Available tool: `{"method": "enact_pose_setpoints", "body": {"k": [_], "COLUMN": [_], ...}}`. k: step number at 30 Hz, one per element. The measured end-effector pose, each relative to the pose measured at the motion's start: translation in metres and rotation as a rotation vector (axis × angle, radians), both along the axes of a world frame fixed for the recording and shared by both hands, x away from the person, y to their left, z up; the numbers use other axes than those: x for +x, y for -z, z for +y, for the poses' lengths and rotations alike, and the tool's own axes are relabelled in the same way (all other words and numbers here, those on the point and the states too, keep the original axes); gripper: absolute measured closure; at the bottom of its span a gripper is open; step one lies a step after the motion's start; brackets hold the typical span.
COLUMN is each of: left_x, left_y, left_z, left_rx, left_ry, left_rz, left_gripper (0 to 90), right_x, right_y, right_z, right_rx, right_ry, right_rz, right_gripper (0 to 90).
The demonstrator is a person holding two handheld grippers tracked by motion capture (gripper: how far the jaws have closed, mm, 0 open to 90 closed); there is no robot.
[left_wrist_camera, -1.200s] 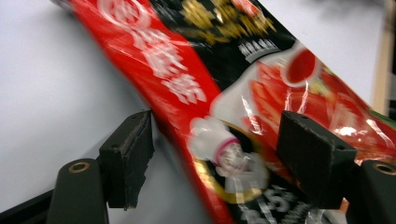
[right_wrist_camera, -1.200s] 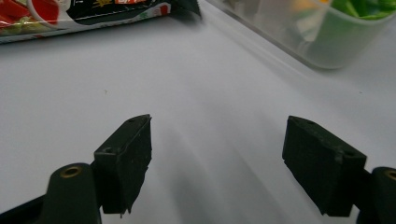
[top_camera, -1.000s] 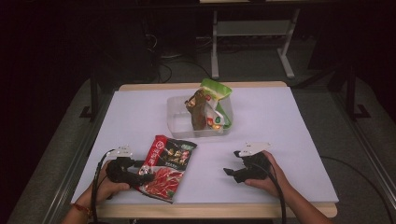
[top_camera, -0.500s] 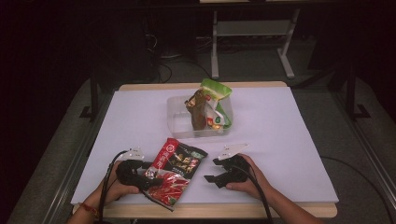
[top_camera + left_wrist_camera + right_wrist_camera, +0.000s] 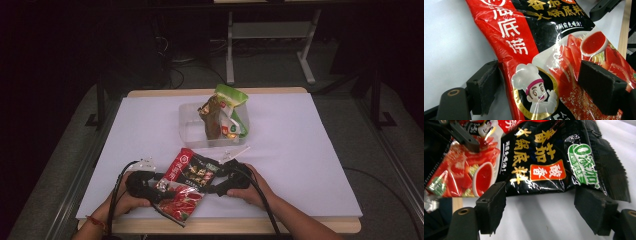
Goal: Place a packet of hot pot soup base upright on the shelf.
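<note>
Fingers of the left gripper [image 5: 544,87] are seen spread wide across the red-and-black soup-base packet [image 5: 187,184]; one pad [image 5: 484,87] sits at the packet's edge and the other [image 5: 601,87] lies over its printed face. Whether the pads truly press cannot be told. These jaws have just been opening, with the packet between them, so a release or a looser hold is judged likely.

Right gripper [image 5: 541,212]: jaws set wide, with bare white tabletop between them. The packet's black end [image 5: 541,157] hangs just beyond the pads, near but not clamped. These jaws have just been opening a little, nothing held. The wide stance is judged to be preparation for taking that short edge.

Packet location: on the white table [image 5: 310,150] at its near edge, tilted, between the two hands in the high view, with the left gripper [image 5: 145,185] at its lower left and the right gripper [image 5: 227,182] at its right end. It is crumpled along the red side, probably from being gripped there.

Farther back, a clear plastic bin [image 5: 187,125] is seen at mid-table, with other snack bags [image 5: 225,112] stood upright in it. The bin is well apart from the packet. The packet is judged to be approached from both ends so that it can be lifted flat and carried toward the bin.
</note>
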State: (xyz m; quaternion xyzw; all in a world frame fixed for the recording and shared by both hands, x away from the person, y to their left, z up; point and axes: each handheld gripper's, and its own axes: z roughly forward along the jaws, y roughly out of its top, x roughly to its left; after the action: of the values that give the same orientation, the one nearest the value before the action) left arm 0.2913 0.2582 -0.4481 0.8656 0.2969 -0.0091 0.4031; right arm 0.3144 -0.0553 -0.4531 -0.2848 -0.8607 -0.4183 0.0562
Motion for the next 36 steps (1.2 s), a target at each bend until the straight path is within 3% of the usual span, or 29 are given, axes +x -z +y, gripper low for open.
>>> {"method": "enact_pose_setpoints", "body": {"k": [3, 6, 13, 22, 29, 36], "left_x": [0.0, 0.0, 0.004, 0.009, 0.006, 0.001], "left_y": [0.0, -0.001, -0.003, -0.003, -0.001, -0.002], "left_z": [-0.001, -0.003, -0.016, -0.037, -0.035, -0.038], "left_rx": [0.004, 0.007, 0.027, 0.018, -0.008, -0.007], "left_ry": [-0.005, -0.009, -0.01, -0.01, -0.013, -0.001], "left_rz": [0.003, 0.004, 0.021, 0.024, 0.011, -0.004], "left_gripper": [17.5, 17.4, 16.6, 15.9, 16.0, 16.3], "right_x": [0.004, 0.007, 0.014, 0.021, 0.018, 0.014], "right_y": [0.001, 0.002, 0.001, -0.002, -0.004, -0.008], "right_z": [0.0, -0.001, -0.008, -0.032, -0.033, -0.035], "right_rx": [0.039, 0.051, 0.08, 0.118, 0.114, 0.109], "right_ry": [0.023, 0.05, 0.141, 0.204, 0.23, 0.212], "right_rz": [0.05, 0.053, 0.016, -0.037, -0.085, -0.117], "right_gripper": [23.6, 28.1, 42.4, 60.9, 66.4, 67.7]}}
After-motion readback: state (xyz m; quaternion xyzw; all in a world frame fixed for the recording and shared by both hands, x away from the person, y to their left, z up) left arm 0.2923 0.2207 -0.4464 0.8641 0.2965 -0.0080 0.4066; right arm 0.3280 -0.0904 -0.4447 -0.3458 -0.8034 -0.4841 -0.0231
